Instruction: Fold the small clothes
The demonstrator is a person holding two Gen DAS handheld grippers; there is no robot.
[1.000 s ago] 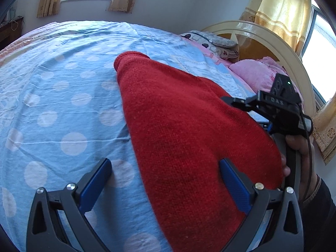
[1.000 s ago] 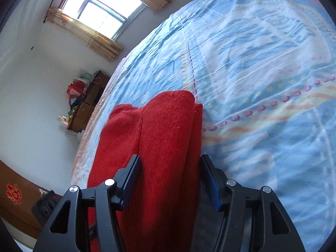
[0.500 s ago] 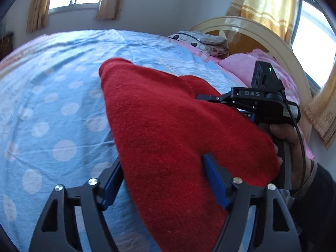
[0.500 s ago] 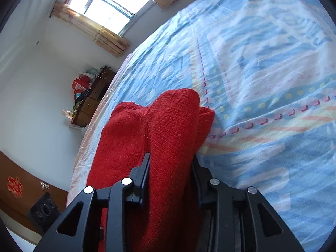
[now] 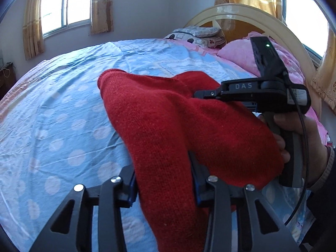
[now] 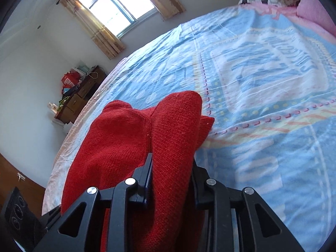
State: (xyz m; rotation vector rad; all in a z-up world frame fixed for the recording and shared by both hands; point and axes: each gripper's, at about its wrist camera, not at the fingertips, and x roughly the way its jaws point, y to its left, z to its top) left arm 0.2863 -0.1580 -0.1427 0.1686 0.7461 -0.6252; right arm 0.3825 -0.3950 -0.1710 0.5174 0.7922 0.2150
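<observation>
Blue dotted bedsheet [image 5: 63, 126], curtained window [image 5: 67, 4], wooden dresser [image 6: 82, 92] beyond.

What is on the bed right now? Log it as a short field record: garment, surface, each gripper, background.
garment: red knit garment, bunched and gripped at two places
surface: blue bedsheet with pale dots
left gripper: jaws have just been closing, now pinching a fold of the knit
right gripper: jaws have just been closing, clamped on another fold
hand: holds the right gripper's handle
background: pink pillow, curved headboard, curtained window, wooden dresser
</observation>
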